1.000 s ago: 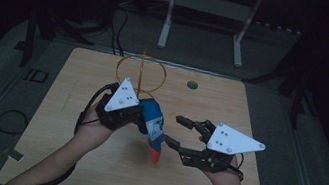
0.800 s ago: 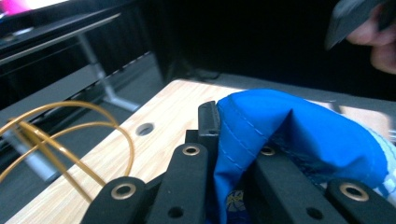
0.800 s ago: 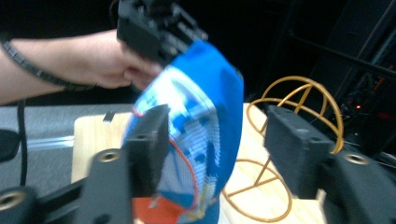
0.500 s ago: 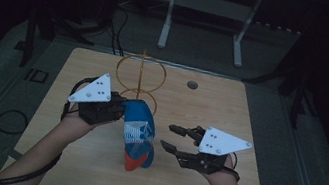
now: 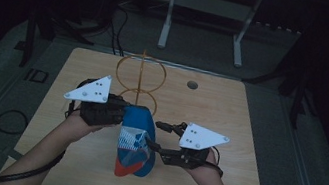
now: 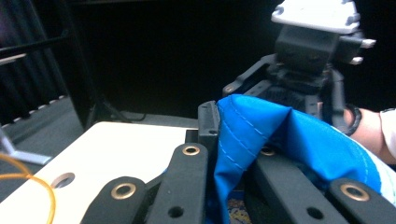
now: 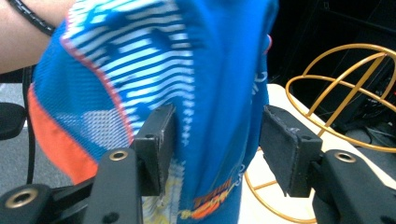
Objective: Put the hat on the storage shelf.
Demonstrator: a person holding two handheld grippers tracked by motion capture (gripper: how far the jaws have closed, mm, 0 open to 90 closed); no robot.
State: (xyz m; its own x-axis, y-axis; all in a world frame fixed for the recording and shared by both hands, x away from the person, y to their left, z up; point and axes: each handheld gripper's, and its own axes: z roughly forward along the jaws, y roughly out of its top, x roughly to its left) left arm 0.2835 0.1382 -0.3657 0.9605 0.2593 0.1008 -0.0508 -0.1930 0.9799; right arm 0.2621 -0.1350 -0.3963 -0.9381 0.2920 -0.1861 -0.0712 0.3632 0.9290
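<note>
A blue cap (image 5: 136,141) with white stripes and an orange brim hangs above the table's middle. My left gripper (image 5: 121,113) is shut on its upper edge; in the left gripper view (image 6: 233,140) blue fabric (image 6: 299,140) is pinched between the jaws. From the right, my right gripper (image 5: 155,135) stands open with its jaws on either side of the cap. The right gripper view (image 7: 219,144) has the cap's cloth (image 7: 187,70) hanging between the pads (image 7: 285,149), near the left pad and apart from the right one.
A gold wire stand (image 5: 140,76) of hoops on a post rises from the wooden table (image 5: 250,112) just behind the cap, and appears again (image 7: 345,93) past the right jaw. A round hole (image 5: 192,84) sits near the far edge. Dark floor and a metal frame lie beyond.
My left gripper swung left with the cap, which now hangs lower and more central. My right gripper moved left until its open jaws straddle the cap.
</note>
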